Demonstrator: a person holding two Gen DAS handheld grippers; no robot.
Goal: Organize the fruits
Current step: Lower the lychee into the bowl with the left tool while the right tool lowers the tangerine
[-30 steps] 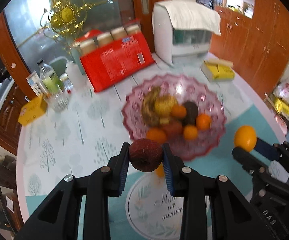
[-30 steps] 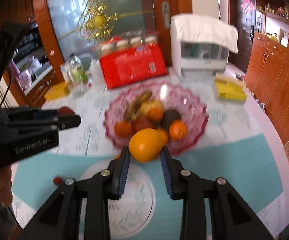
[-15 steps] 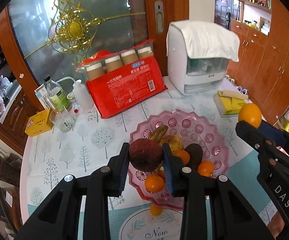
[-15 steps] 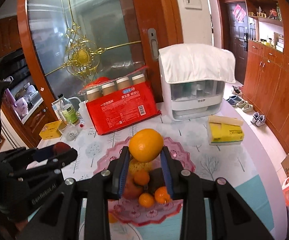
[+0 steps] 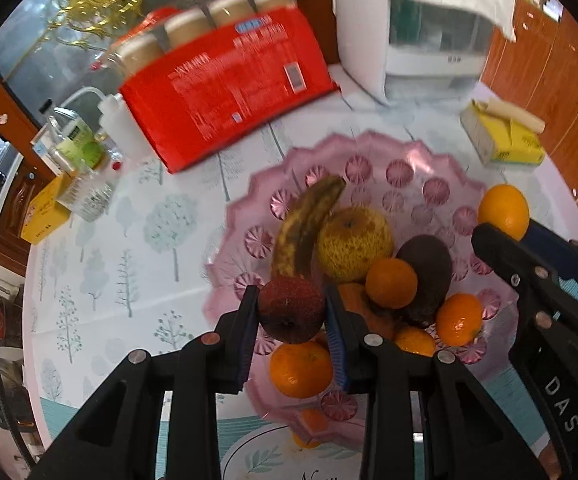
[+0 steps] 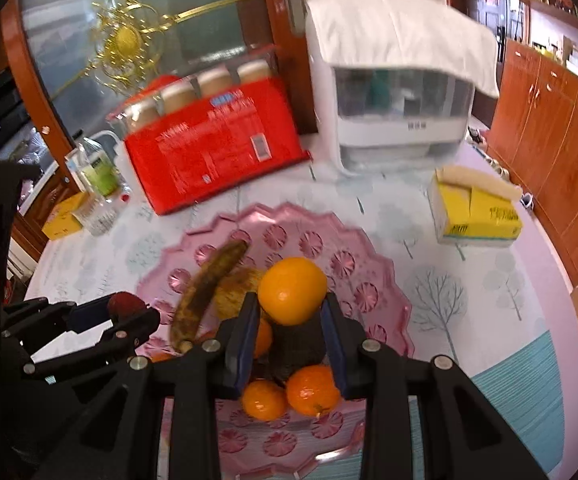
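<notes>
My left gripper (image 5: 292,312) is shut on a dark red fruit (image 5: 291,307), held above the near left part of a pink glass fruit bowl (image 5: 373,156). The bowl holds a browned banana (image 5: 309,224), a yellow apple (image 5: 353,242), a dark purple fruit (image 5: 429,268) and several small oranges (image 5: 391,282). My right gripper (image 6: 291,316) is shut on a large orange (image 6: 292,290) above the middle of the bowl (image 6: 377,276). Each gripper shows in the other's view: the right one (image 5: 501,224) at the bowl's right side, the left one (image 6: 127,312) at its left side.
Behind the bowl stand a red pack of jars (image 5: 225,84), a white covered appliance (image 6: 401,96) and a yellow tissue box (image 6: 475,212). Bottles (image 5: 77,148) and a yellow box (image 5: 43,216) sit at the far left. One small orange (image 5: 307,424) lies on the table under the bowl's near rim.
Both grippers have moved forward and down over the bowl, each still gripping its fruit. The bowl and its fruit now sit larger and nearer below the fingers.
</notes>
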